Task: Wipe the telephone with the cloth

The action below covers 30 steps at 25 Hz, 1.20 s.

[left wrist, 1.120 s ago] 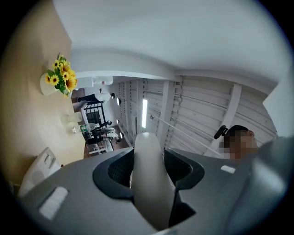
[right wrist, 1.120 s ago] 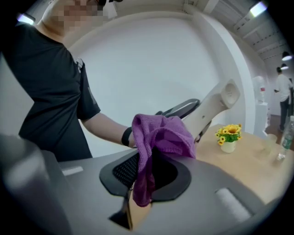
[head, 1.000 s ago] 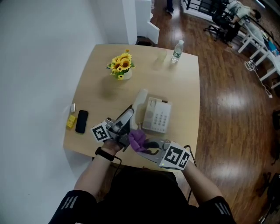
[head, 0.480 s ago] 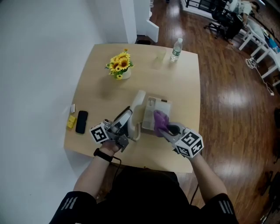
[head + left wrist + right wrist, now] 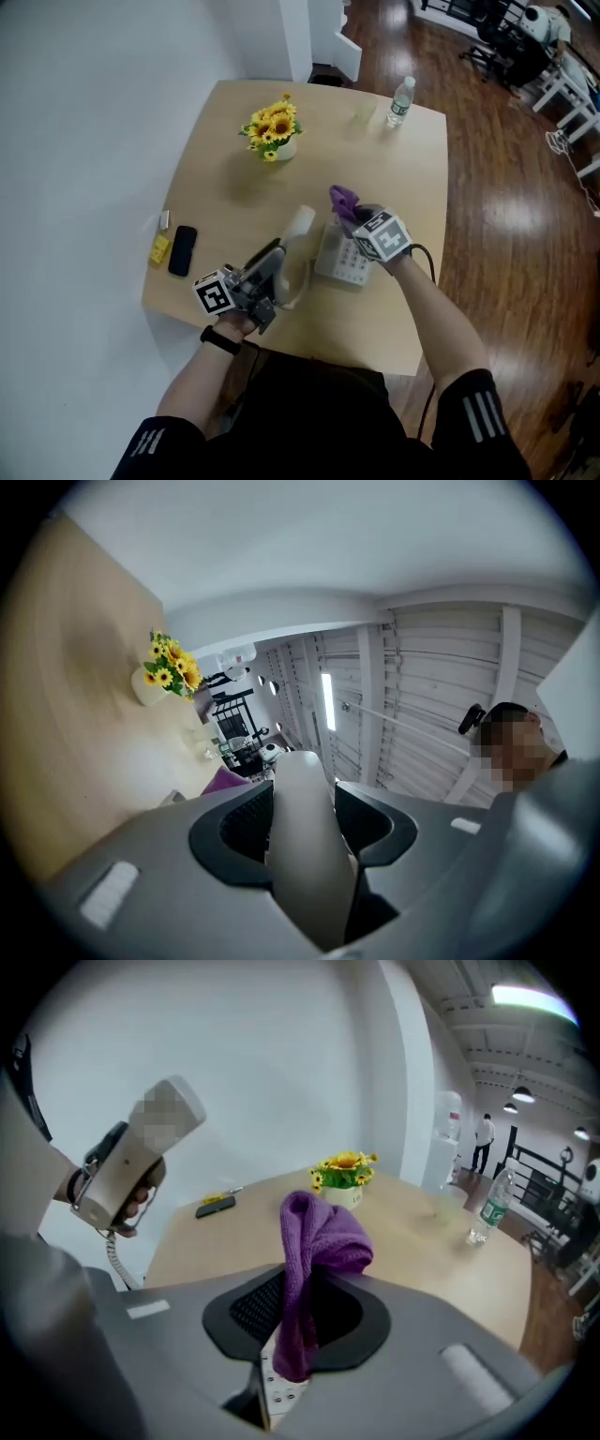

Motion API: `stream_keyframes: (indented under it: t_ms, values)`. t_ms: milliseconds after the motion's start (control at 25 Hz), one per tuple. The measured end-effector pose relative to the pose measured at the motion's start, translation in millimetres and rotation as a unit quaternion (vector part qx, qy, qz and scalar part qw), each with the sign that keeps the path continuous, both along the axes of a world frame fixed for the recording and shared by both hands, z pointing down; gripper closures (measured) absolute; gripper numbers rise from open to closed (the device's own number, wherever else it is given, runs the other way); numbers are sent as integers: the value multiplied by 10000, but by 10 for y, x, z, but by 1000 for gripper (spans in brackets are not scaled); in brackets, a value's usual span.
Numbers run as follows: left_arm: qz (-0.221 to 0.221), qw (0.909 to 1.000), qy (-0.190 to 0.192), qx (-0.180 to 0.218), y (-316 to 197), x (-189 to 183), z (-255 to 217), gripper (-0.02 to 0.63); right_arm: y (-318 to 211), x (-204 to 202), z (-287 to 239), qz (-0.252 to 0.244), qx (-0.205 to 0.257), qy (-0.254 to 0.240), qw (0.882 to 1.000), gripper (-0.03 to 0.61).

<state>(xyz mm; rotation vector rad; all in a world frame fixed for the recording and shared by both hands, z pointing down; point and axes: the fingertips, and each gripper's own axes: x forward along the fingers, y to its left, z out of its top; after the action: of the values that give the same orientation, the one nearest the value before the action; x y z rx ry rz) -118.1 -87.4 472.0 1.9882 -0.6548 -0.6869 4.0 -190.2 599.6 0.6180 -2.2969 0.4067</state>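
A: On table, near middle: telephone base, off-white plastic, boxy, lies flat, pale keypad up. Any legible print?
B: Bottle label too small to read.
A: Where's handset?
B: Off the base, just left of it. Smooth, rounded, off-white. Left gripper clamped on its middle, ribbed black pads on both sides. Coiled cord hangs from it.
A: Cloth?
B: Purple, looped terry, bunched. Right gripper pinches it w/ jaws narrow, fold sticks up past tips. Sits over far edge of base; contact unclear.
A: Surface/room?
B: Light wood top, rounded corners. Sunflowers in white pot on far side, clear cup beside bottle. Black phone + yellow block at left edge. White wall, glossy dark plank floor.
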Motion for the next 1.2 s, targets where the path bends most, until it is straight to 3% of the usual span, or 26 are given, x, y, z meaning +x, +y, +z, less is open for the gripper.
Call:
stream_keyframes:
  t_ms: [200, 400, 920, 1200]
  values:
    - [-170, 9996, -188, -114, 23, -164, 135, 413, -186, -190, 486, -479, -76, 979, 9940, 514]
    - [-277, 9990, -230, -267, 41, -254, 252, 413, 208, -339, 886, -1223, -284, 1498, 9807, 515]
    - [-159, 9983, -453, -317, -134, -249, 444, 413, 1534, -497, 1291, -2196, -559, 1508, 9622, 515]
    - [-82, 9960, -700, -555, -204, -174, 661, 413, 1981, -463, 1205, -2325, -969, 1056, 9620, 515]
